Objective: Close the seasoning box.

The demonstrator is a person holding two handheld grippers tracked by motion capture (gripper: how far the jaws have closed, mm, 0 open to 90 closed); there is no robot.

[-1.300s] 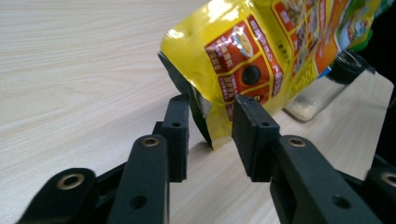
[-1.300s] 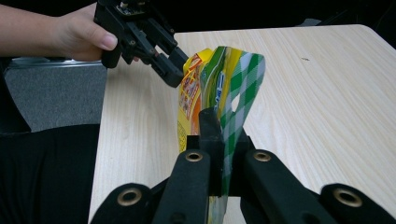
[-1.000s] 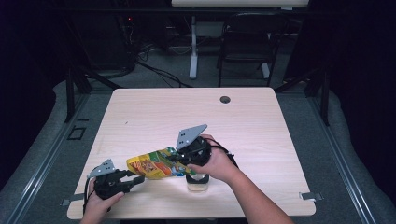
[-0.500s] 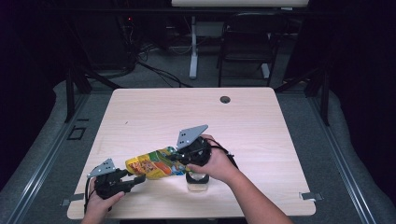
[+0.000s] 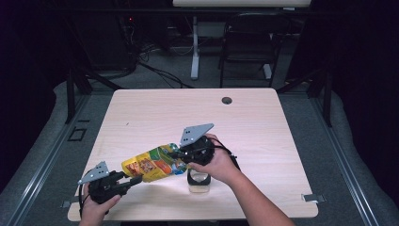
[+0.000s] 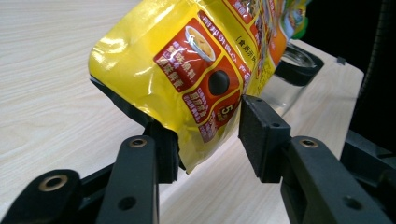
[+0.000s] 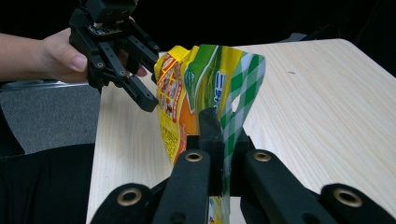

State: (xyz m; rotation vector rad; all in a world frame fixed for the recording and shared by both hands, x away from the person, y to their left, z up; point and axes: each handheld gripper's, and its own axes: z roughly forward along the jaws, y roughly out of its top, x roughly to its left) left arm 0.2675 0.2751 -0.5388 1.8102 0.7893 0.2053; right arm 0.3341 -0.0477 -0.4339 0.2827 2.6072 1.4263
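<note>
A yellow, red and green food pouch (image 5: 155,163) hangs level above the table between both grippers. My right gripper (image 7: 215,126) is shut on its green checked top edge (image 7: 233,88); in the high view the right gripper (image 5: 179,154) sits at the pouch's right end. My left gripper (image 6: 208,135) has just been closing its jaws around the pouch's yellow bottom corner (image 6: 154,65). A gap still shows beside the right pad (image 6: 261,135), so the pads do not press on the pouch. In the high view the left gripper (image 5: 134,179) is at the near left.
A clear glass jar with a black rim (image 5: 198,181) stands on the table under the right hand, also behind the pouch (image 6: 296,70). The light wooden table (image 5: 155,113) has a round cable hole (image 5: 227,100) at the back. A chair (image 5: 244,52) stands beyond.
Both hands and the pouch stay in place; any narrowing of the left jaws is too small to make out in the high view.
</note>
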